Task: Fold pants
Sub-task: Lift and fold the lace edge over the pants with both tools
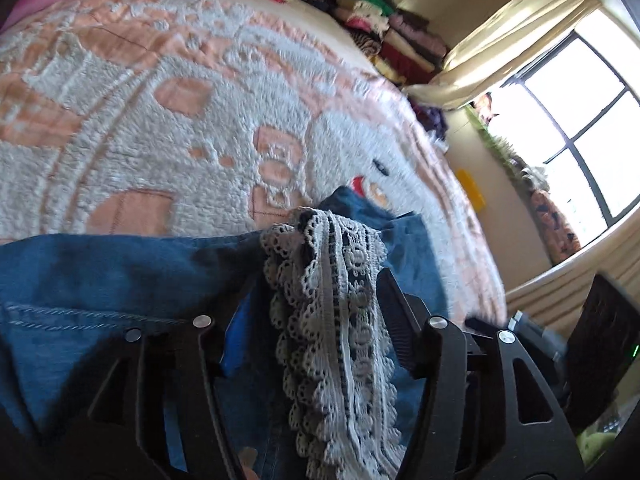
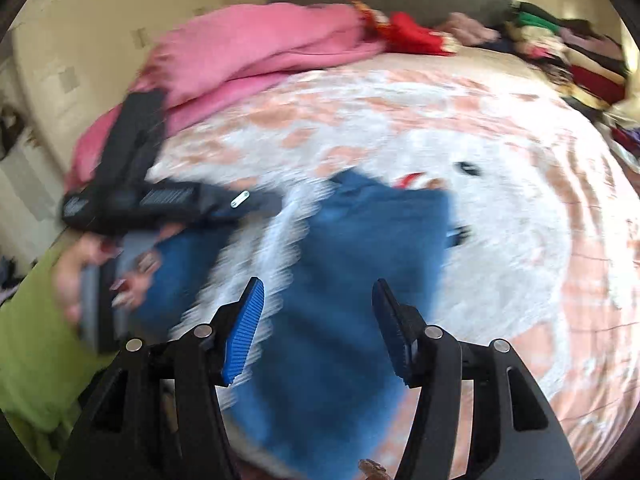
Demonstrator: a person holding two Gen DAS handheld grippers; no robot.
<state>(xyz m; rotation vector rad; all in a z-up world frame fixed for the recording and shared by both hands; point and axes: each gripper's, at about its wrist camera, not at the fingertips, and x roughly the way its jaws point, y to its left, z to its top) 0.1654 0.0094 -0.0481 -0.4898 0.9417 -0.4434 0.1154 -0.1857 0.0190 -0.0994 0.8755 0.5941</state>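
Pink-and-white bedspread (image 2: 500, 208) under blue pants (image 2: 360, 280); both grippers (image 1: 320, 300) (image 2: 318, 320) with fingers spread, nothing gripped.

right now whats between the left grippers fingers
A strip of white lace trim on the jeans lies in the gap of the left gripper. The left wrist view shows it.

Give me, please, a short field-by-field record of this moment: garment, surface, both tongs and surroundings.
garment: blue denim pants with white lace trim, lying on the bed
surface: pink and white fluffy bedspread
left tongs: open, lace trim between the fingers
right tongs: open, nothing held, above the pants
surroundings: pink blanket, stacked clothes, window
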